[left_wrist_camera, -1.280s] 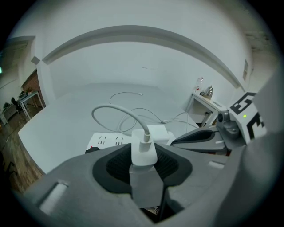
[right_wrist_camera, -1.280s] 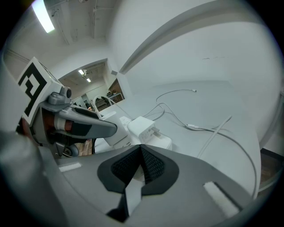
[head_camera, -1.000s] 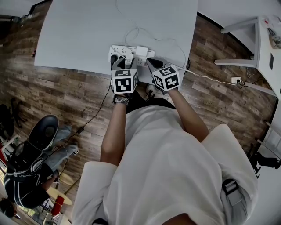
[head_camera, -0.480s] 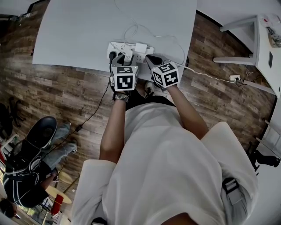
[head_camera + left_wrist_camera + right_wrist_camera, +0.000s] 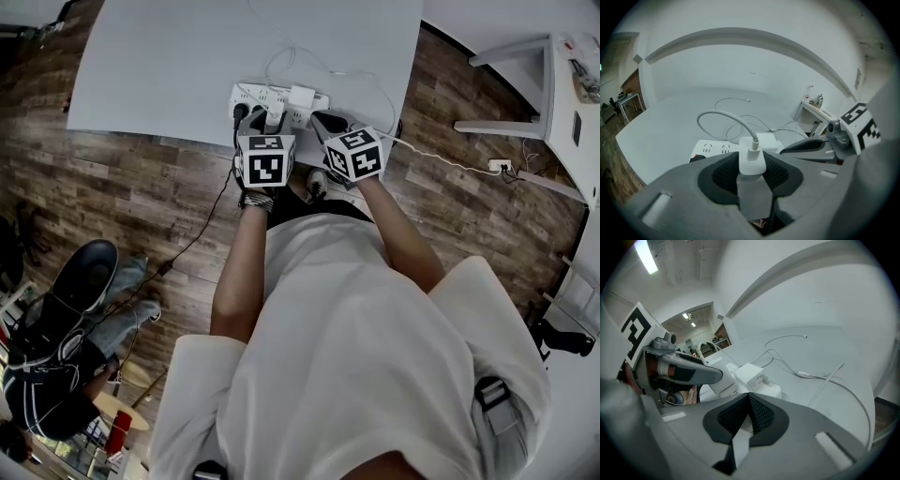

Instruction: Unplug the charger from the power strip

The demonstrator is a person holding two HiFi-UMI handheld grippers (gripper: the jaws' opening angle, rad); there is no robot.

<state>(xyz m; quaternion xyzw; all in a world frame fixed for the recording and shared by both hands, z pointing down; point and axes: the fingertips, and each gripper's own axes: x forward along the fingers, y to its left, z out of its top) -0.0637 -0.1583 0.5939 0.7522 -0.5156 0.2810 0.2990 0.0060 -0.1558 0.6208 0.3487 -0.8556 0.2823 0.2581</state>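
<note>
Both claws were shut: left claw (image 5: 752, 177) on the charger (image 5: 751, 161), right claw (image 5: 749, 416) by the strip (image 5: 712, 149); a skewed pull might lift it.

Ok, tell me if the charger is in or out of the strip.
Cannot tell. The charger stands upright at the strip, clamped in the left gripper; its prongs are hidden.
</note>
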